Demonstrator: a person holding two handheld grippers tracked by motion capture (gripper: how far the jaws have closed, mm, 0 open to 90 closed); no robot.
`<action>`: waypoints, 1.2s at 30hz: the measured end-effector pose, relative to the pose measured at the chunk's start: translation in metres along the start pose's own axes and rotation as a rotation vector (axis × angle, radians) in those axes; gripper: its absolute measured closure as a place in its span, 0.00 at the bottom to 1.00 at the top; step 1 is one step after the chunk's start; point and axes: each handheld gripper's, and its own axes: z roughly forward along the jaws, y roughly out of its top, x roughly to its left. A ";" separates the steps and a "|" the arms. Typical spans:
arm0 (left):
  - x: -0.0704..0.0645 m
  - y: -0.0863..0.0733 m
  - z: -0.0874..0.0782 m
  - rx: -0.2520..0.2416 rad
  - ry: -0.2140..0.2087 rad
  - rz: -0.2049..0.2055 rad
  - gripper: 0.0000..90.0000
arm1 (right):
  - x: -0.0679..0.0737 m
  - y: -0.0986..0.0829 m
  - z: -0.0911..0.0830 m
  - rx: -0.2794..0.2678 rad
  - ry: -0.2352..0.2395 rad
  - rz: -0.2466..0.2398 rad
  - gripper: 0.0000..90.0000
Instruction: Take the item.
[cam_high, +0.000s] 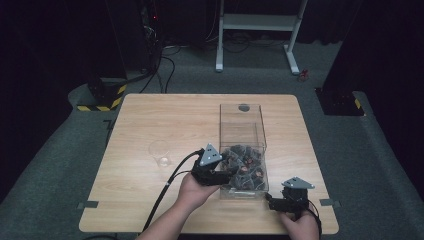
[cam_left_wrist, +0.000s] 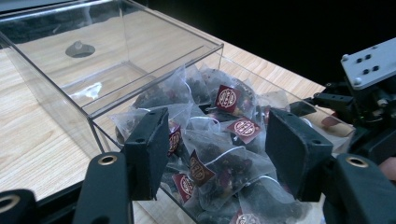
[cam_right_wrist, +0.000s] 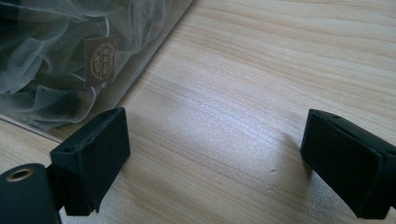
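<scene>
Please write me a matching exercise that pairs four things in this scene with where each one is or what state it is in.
Things:
1. left claw
2. right claw
3. tea bags
4. small clear cup

Places or states:
A. piled in the near end of the clear box
B. open above the bare wooden table, right of the box's near corner
C. standing alone on the table, left of the box
D. open, poised over the pile of sachets

Pairs: 1-D, 2-B, 3-A, 4-C
</scene>
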 end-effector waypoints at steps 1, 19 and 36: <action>0.000 -0.001 0.002 0.006 0.001 -0.011 0.44 | 0.000 0.000 0.000 0.000 0.000 0.000 0.09; -0.001 -0.010 0.013 0.050 -0.039 -0.027 0.51 | 0.000 0.000 0.000 0.000 0.002 -0.002 0.09; -0.008 -0.016 0.009 0.019 -0.008 0.022 0.97 | 0.000 0.000 0.000 0.000 0.003 -0.004 0.09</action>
